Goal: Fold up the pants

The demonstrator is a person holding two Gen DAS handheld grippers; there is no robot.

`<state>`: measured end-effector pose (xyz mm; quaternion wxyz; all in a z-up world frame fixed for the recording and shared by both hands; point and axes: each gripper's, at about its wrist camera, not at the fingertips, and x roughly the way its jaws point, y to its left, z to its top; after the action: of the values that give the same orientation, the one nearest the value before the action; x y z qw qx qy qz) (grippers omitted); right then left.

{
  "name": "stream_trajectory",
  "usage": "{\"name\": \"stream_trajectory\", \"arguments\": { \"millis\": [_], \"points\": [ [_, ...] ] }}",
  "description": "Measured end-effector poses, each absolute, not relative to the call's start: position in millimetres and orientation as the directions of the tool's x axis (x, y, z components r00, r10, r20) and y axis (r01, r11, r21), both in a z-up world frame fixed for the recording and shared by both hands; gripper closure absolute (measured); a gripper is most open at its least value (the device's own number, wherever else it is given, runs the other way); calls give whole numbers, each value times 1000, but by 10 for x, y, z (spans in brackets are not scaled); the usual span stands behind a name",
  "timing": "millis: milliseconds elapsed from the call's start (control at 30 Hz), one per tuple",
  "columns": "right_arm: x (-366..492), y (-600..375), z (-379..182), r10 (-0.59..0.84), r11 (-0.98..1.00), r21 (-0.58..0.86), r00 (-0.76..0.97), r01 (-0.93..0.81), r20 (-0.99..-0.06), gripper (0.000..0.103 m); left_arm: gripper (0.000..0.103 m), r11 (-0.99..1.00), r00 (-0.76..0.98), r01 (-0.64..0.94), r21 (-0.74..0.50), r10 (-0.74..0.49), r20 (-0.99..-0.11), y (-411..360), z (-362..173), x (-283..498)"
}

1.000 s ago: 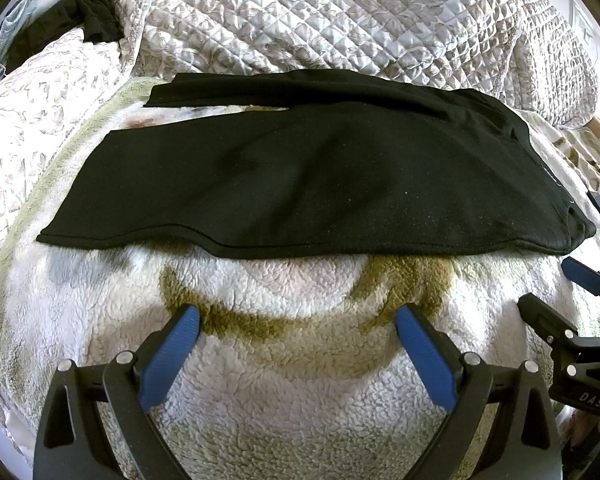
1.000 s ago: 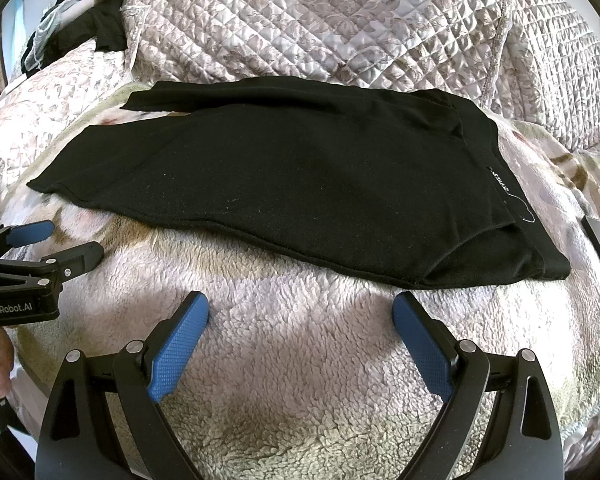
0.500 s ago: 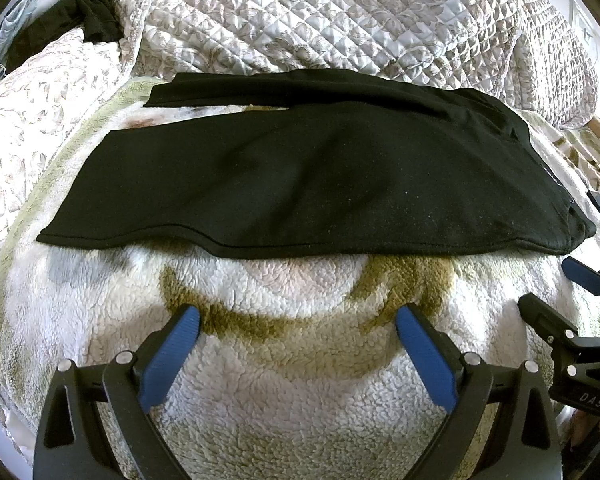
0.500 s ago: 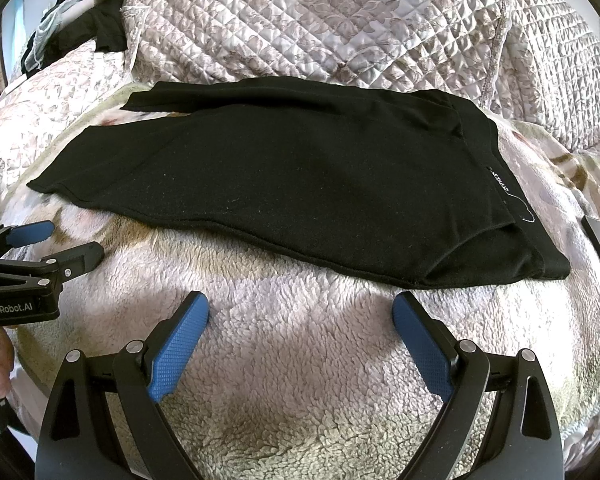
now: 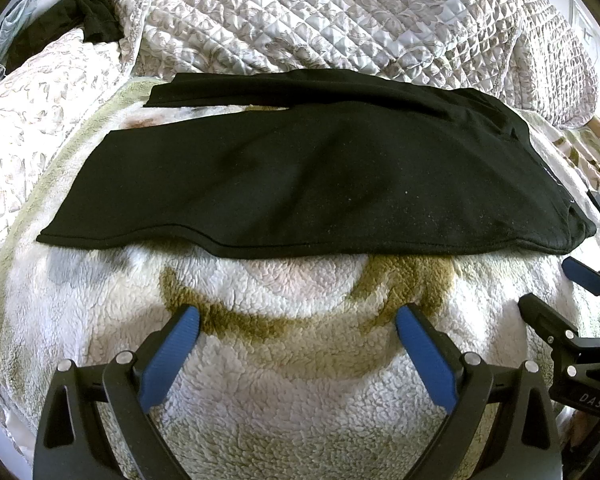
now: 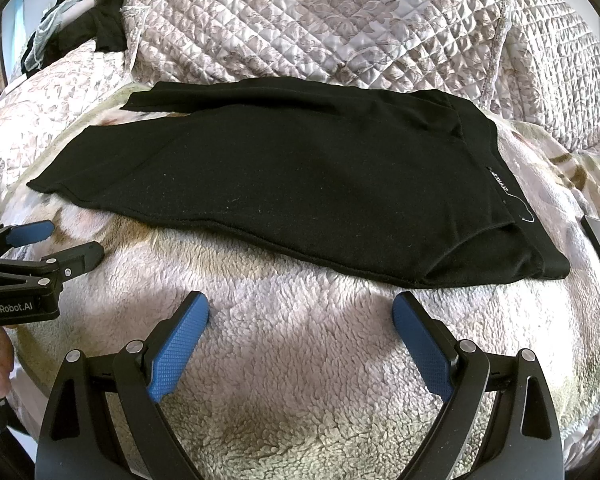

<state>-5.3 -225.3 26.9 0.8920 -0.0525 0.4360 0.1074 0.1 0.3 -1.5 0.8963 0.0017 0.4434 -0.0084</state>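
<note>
Pants point(image 5: 300, 184), black, lying flat on fleece blanket point(image 5: 300, 380), legs not yet aligned. Left claw point(image 5: 298, 334) and right claw point(image 6: 300, 320) hovering wide open, empty, near the hem edge. Folding seemingly just starting; next move probably calls for pinching that edge.

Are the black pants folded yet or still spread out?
Spread flat: the pants lie full length on the fleece blanket, both legs side by side, a gap showing between them.

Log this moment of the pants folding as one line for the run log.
stage: pre-grasp | black pants flat on fleece blanket, legs apart | left gripper open, empty | right gripper open, empty | no contact
</note>
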Motion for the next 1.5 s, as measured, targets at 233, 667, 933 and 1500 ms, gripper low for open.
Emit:
{"name": "stream_trajectory", "arguments": {
  "millis": [233,667,933,1500],
  "points": [
    [-57,-2250,270,146,971,0,597,-238,-789,10,3,1000,606,16,-4,-13,-795,2,-12,1],
    [-63,-2247,271,144,972,-2,599,-237,-788,10,3,1000,607,17,-4,-13,-795,3,-11,1],
    [-56,-2270,248,145,972,0,598,-236,-788,10,3,1000,605,17,-4,-14,-796,4,-15,6],
    [-105,-2269,287,182,970,44,598,-238,-780,10,5,999,618,20,-43,-46,-785,58,25,-25]
  ]
}}
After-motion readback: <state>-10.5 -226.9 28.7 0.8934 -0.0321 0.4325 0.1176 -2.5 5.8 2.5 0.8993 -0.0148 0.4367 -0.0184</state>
